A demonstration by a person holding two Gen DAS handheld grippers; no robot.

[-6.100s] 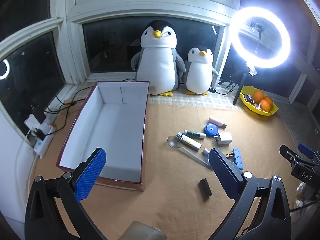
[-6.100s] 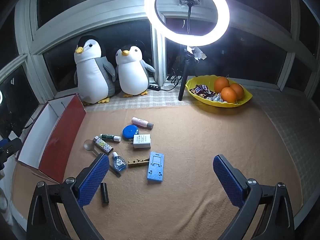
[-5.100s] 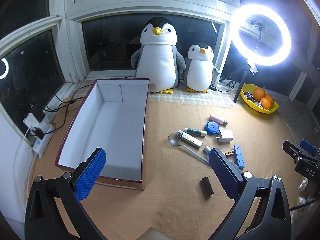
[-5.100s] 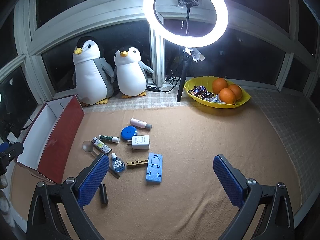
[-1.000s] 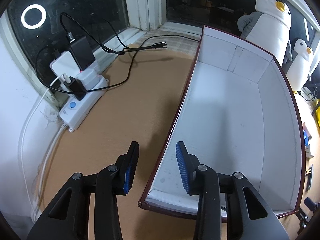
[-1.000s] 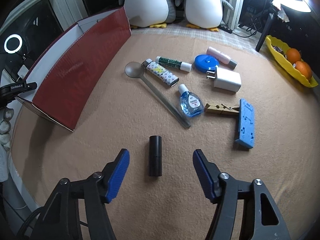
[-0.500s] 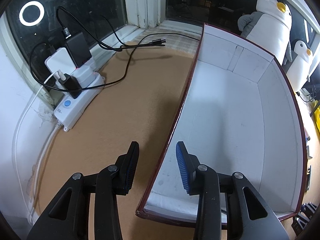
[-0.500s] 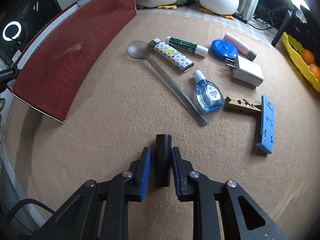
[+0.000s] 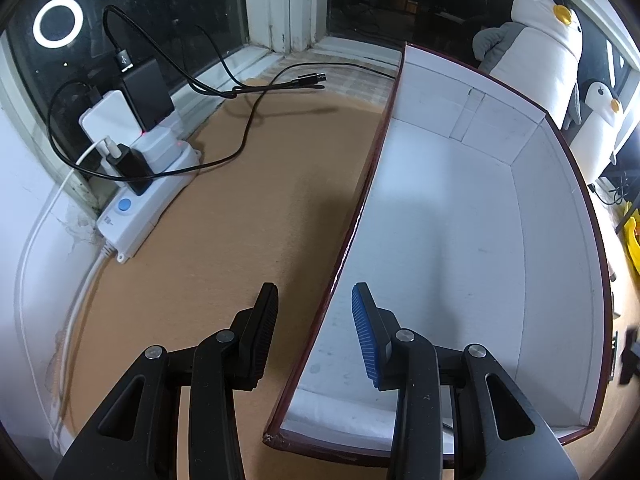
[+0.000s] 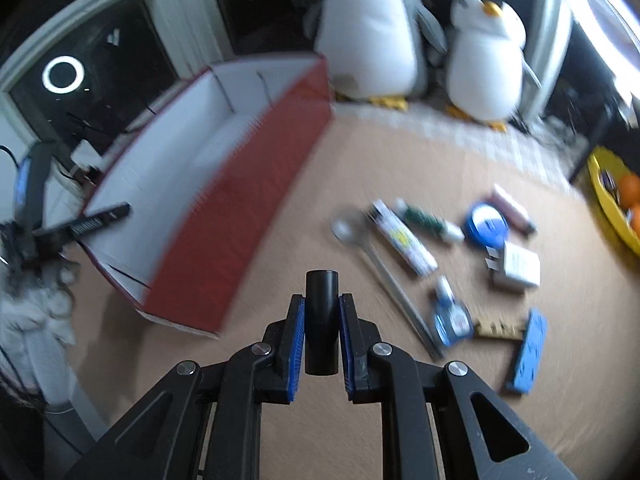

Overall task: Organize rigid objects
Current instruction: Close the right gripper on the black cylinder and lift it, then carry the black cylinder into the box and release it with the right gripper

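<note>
My right gripper (image 10: 322, 320) is shut on a small black cylinder (image 10: 321, 320) and holds it above the tan mat, right of the red box (image 10: 236, 208). My left gripper (image 9: 314, 328) is open; its fingers straddle the left wall of the same box (image 9: 360, 216), one outside, one inside, without touching it. The box's white inside is empty. Small items lie on the mat in the right wrist view: a spoon (image 10: 376, 260), a lighter (image 10: 404, 242), a green tube (image 10: 432, 222), a blue disc (image 10: 486, 226), a white charger (image 10: 516, 266), a dropper bottle (image 10: 452, 316), a clothespin (image 10: 498, 328), a blue stand (image 10: 530, 350).
A white power strip (image 9: 140, 192) with plugs and black cables (image 9: 248, 92) lies left of the box by the window. Two plush penguins (image 10: 372, 28) stand at the back. A yellow bowl with oranges (image 10: 620, 196) sits at far right.
My right gripper has lifted the black cylinder off the mat and swung up toward the box. My left gripper holds nearly still over the box wall.
</note>
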